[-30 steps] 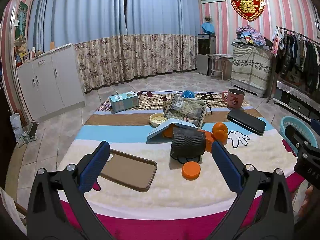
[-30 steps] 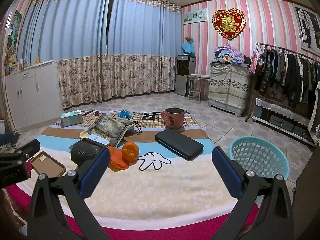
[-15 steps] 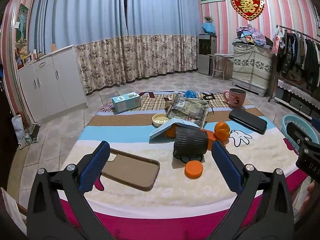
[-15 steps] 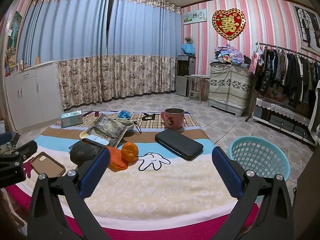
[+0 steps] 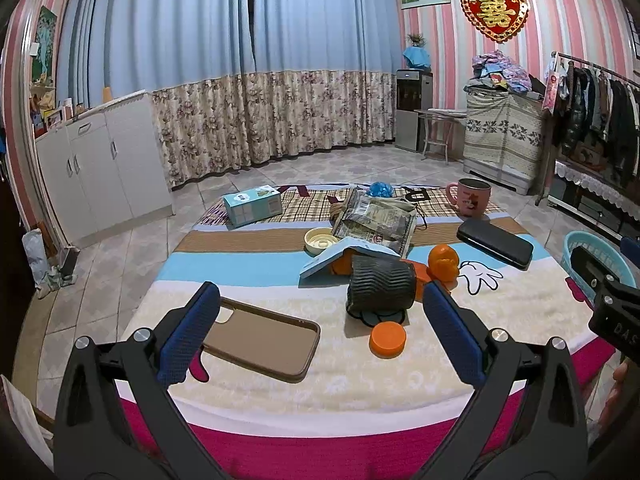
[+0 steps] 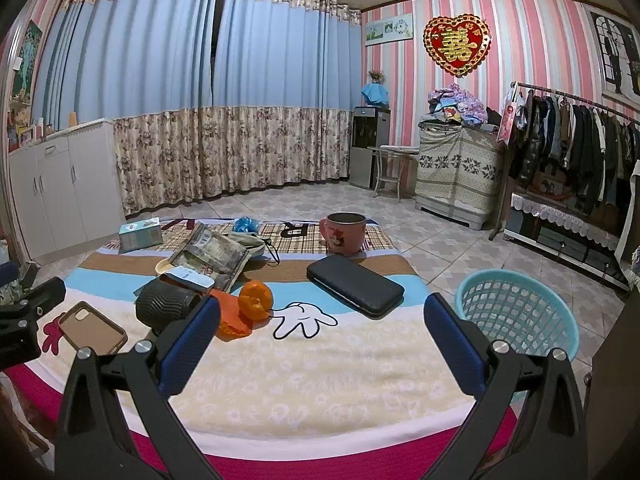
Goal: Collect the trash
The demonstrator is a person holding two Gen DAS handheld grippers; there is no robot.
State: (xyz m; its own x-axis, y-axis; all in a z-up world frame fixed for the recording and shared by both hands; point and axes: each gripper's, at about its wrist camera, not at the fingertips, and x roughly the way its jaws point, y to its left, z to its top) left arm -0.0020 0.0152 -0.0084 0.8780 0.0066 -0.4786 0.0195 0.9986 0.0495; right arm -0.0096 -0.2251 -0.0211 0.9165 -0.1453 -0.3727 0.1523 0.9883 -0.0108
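Both grippers, left (image 5: 320,332) and right (image 6: 322,338), gape empty; the peel (image 5: 442,260) sits right of centre, nearer right's view, basket (image 6: 520,316) at right.

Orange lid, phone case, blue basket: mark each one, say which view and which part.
orange lid (image 5: 387,339), left wrist view, centre of its flat top.
phone case (image 5: 262,342), left wrist view, middle of its brown inner face.
blue basket (image 6: 520,316), right wrist view, latticed inner wall.
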